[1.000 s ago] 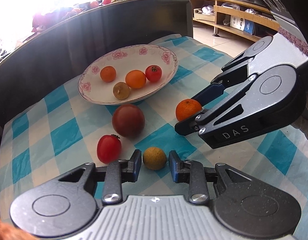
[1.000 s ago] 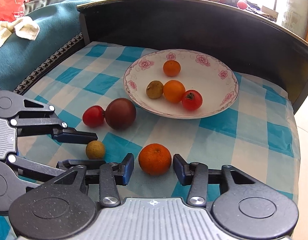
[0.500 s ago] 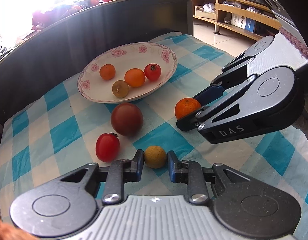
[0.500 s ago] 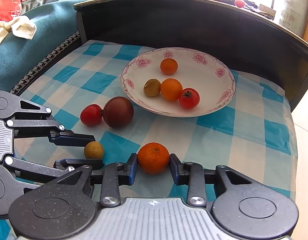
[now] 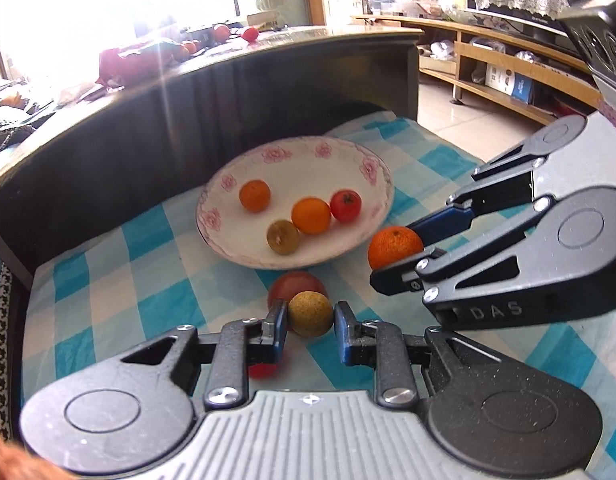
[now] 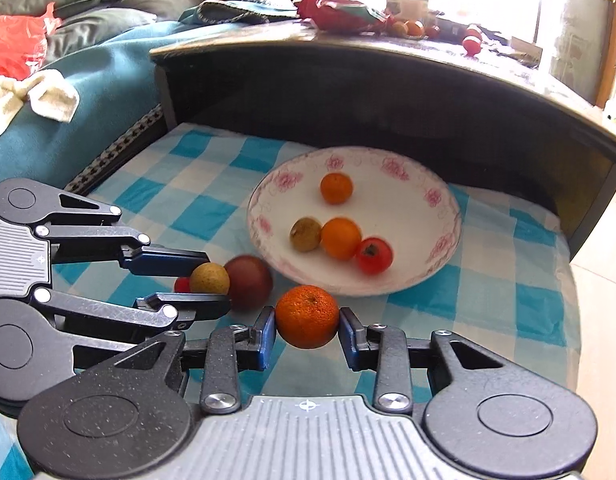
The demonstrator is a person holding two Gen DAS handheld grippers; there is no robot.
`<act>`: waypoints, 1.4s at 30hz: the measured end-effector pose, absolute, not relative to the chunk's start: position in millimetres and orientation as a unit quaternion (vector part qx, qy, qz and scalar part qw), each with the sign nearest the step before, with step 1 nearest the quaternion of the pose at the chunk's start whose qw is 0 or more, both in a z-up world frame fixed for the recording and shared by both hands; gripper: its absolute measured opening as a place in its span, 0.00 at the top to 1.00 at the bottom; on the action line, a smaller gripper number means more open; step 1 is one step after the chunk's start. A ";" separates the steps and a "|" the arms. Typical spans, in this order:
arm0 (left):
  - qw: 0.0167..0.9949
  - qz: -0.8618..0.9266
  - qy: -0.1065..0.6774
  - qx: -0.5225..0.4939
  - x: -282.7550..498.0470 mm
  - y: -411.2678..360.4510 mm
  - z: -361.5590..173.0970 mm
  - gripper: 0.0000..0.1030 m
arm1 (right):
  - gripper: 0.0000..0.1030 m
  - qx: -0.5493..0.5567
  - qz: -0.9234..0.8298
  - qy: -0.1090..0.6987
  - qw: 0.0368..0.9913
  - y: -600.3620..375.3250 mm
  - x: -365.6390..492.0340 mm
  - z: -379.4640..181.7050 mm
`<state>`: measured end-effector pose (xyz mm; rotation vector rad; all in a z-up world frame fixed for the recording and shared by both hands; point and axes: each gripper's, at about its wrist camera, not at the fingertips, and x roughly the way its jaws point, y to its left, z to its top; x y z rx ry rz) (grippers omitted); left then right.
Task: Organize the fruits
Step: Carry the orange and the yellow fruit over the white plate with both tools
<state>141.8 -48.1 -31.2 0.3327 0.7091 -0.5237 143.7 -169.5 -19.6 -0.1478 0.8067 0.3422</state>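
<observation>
Two claws each pinch one fruit above the checkered cloth (image 6: 212,216). Left claw (image 5: 310,322) grips a small yellow-brown fruit (image 5: 310,313); right claw (image 6: 307,323) grips a mandarin (image 6: 307,317). Just beyond them, a dark plum (image 6: 250,282) and a red tomato (image 6: 182,285) lie near the floral plate (image 6: 443,216), which holds four fruits.

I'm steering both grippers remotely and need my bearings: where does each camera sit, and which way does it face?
Left wrist: sits on the left gripper, facing the floral plate; its fingers grip a small tan fruit, and the right gripper enters from the right.
Right wrist: sits on the right gripper, facing the same plate; its fingers grip a mandarin, with the left gripper at left.
Shared: plate, checked cloth, both held fruits.
</observation>
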 end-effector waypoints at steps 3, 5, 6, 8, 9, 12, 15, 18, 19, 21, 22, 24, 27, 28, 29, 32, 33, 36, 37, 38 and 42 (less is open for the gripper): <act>0.898 -0.247 0.329 0.157 150.0 -48.5 -24.1 0.66 | 0.73 -0.061 0.157 0.380 0.909 -172.2 151.8 -12.3; 0.902 -0.244 0.320 0.156 157.2 -50.1 -20.2 0.66 | 0.73 -0.058 0.149 0.375 0.913 -173.6 157.9 -10.0; 0.903 -0.243 0.318 0.156 160.6 -51.1 -19.5 0.66 | 0.73 -0.057 0.144 0.373 0.915 -174.4 160.7 -9.2; 0.906 -0.241 0.313 0.155 167.7 -53.6 -18.8 0.66 | 0.73 -0.054 0.138 0.372 0.916 -176.0 166.8 -8.8; 0.906 -0.240 0.312 0.155 170.6 -54.2 -18.9 0.66 | 0.73 -0.052 0.136 0.372 0.917 -176.7 170.0 -8.9; 0.908 -0.236 0.309 0.158 178.8 -56.3 -20.1 0.66 | 0.73 -0.060 0.132 0.368 0.918 -175.6 178.2 -10.6; 0.909 -0.233 0.306 0.160 188.0 -59.3 -22.2 0.66 | 0.73 -0.068 0.129 0.364 0.920 -176.1 186.5 -12.5; 0.911 -0.229 0.302 0.162 196.8 -62.0 -25.2 0.67 | 0.73 -0.077 0.128 0.360 0.921 -176.0 195.0 -15.3; 0.912 -0.227 0.302 0.162 200.1 -62.1 -26.5 0.67 | 0.73 -0.078 0.127 0.359 0.922 -176.3 198.0 -16.0; 0.913 -0.223 0.302 0.159 205.5 -62.6 -28.6 0.67 | 0.73 -0.080 0.124 0.354 0.923 -175.9 202.4 -17.7; 0.913 -0.222 0.302 0.159 208.3 -62.5 -30.3 0.67 | 0.73 -0.082 0.123 0.353 0.924 -175.7 204.4 -18.8; 0.913 -0.221 0.303 0.160 212.4 -63.0 -33.3 0.67 | 0.73 -0.085 0.121 0.350 0.925 -175.9 208.0 -21.3; 0.913 -0.220 0.304 0.158 217.5 -64.1 -37.8 0.67 | 0.72 -0.086 0.118 0.350 0.925 -177.5 212.5 -24.4; 0.914 -0.220 0.303 0.158 218.7 -64.7 -39.3 0.67 | 0.72 -0.085 0.118 0.350 0.926 -178.1 214.5 -25.4; 0.914 -0.219 0.304 0.157 220.3 -64.9 -40.6 0.67 | 0.72 -0.084 0.117 0.348 0.926 -178.0 216.1 -26.4; 0.914 -0.218 0.307 0.154 224.5 -64.8 -43.9 0.67 | 0.72 -0.084 0.116 0.349 0.926 -177.8 219.9 -29.5; 0.914 -0.217 0.306 0.155 224.8 -65.1 -44.7 0.66 | 0.72 -0.083 0.116 0.349 0.926 -178.2 220.6 -30.1; 0.916 -0.215 0.304 0.151 228.0 -65.3 -44.1 0.66 | 0.71 -0.080 0.115 0.347 0.927 -179.2 223.7 -31.4; 0.916 -0.213 0.305 0.149 229.3 -65.3 -44.1 0.66 | 0.71 -0.078 0.114 0.347 0.928 -179.6 224.3 -31.5; 0.917 -0.212 0.305 0.147 229.8 -65.3 -44.2 0.66 | 0.71 -0.077 0.113 0.346 0.928 -180.1 224.5 -31.8; 0.917 -0.210 0.304 0.151 231.1 -67.2 -44.7 0.66 | 0.71 -0.076 0.111 0.344 0.929 -181.6 225.0 -33.0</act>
